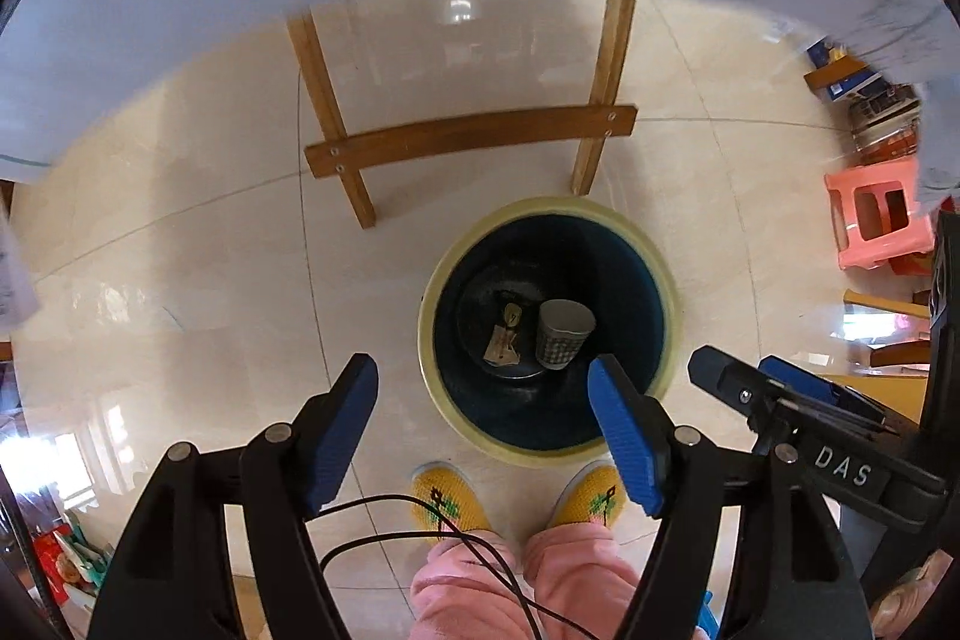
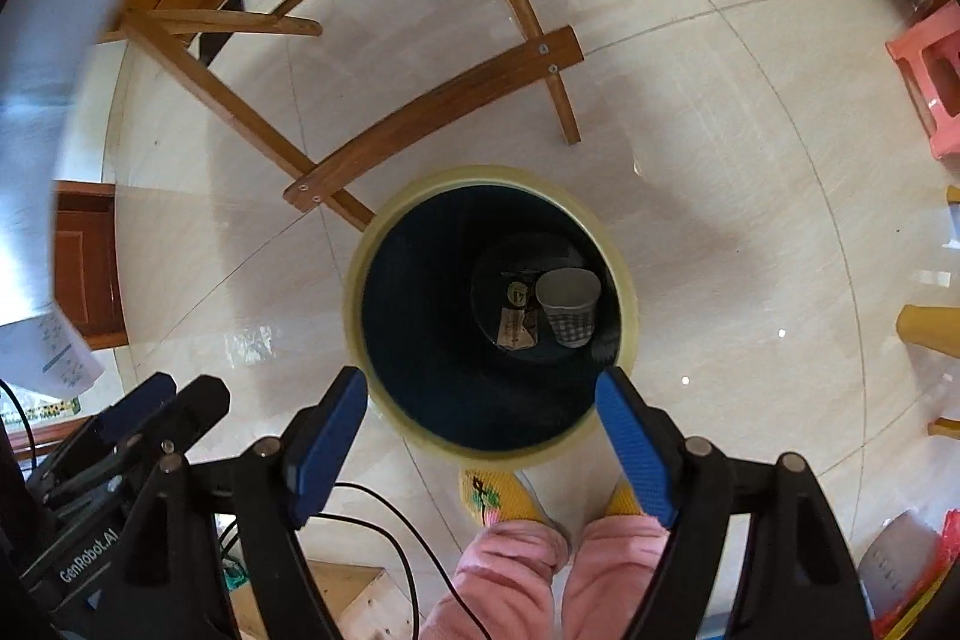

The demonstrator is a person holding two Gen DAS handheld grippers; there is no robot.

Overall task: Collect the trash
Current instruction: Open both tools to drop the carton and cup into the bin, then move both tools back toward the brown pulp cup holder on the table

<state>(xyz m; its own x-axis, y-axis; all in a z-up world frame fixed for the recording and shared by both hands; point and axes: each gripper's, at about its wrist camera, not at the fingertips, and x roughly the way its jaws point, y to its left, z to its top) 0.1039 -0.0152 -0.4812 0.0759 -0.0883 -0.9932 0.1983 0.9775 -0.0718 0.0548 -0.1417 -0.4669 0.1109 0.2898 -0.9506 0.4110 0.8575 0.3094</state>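
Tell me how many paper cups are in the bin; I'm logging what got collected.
1: a checked paper cup lies at the bottom of the bin, right of some labels. Nothing else cup-like shows.

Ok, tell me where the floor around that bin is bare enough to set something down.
Bare tile lies left of the bin, out past the wooden table legs, and right of it toward the pink stool. It is crowded just behind the bin, where a leg stands close, and in front, at the yellow slippers.
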